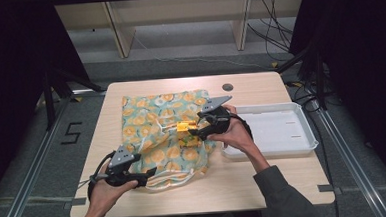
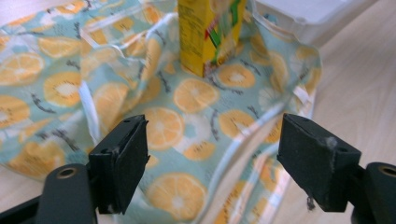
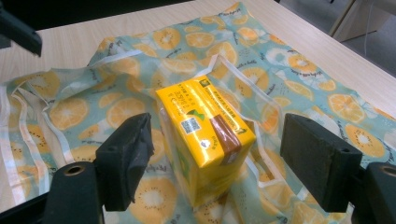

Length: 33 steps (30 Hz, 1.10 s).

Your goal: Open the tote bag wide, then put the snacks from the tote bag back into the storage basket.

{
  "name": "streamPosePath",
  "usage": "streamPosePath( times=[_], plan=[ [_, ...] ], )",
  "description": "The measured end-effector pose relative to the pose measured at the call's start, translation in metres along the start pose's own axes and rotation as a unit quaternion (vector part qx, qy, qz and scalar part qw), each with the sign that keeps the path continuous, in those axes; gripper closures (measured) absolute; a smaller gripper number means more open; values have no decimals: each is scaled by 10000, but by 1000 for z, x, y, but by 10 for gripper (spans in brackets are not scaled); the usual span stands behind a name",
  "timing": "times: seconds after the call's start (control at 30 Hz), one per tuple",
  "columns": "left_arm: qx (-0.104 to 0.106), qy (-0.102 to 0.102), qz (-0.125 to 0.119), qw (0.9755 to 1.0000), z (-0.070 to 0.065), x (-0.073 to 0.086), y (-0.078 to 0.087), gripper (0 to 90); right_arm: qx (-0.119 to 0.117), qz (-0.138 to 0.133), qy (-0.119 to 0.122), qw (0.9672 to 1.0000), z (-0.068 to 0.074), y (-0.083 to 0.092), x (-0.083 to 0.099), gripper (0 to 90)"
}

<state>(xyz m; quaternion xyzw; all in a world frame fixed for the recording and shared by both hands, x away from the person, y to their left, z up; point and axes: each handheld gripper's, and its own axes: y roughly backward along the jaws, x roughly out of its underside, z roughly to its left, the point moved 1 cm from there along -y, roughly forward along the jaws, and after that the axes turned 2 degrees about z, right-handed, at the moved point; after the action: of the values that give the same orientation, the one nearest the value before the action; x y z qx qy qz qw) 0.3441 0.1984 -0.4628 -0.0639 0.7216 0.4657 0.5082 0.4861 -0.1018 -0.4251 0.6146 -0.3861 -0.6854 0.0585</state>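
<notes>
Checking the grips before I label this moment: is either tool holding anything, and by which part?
Nothing is held. The right tool stands open around the yellow carton, pads clear; the left tool is open over the orange-print bag.

Numeral 5 marked on floor point(image 1: 71, 133)

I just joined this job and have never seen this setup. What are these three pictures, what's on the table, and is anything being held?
A person holds a two-jaw tool in each hand. One picture looks down from above; the other two come from cameras riding on each tool.

On the table lies an orange-print cloth bag with a yellow carton standing on it, and a white tray beside it.

The left tool is at the bag's near edge, open. The right tool has its jaws on either side of the carton, open and not pressing. Nothing is held.
</notes>
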Motion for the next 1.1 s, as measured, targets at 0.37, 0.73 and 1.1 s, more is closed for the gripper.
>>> streamPosePath(
  times=[0.37, 0.73, 1.1],
  plan=[
    [-80, -70, 118, 9999, -11, 19, 0, 196, -34, 69, -61, 10000, -1, -2, 1, 252],
    [-127, -54, 32, 9999, -13, 22, -2, 198, 36, 235, 191, 9995, -2, -7, -2, 250],
    [-175, -72, 9, 9998, -10, 25, 0, 200, -106, 389, 168, 9990, -8, -18, -1, 241]
  ],
)
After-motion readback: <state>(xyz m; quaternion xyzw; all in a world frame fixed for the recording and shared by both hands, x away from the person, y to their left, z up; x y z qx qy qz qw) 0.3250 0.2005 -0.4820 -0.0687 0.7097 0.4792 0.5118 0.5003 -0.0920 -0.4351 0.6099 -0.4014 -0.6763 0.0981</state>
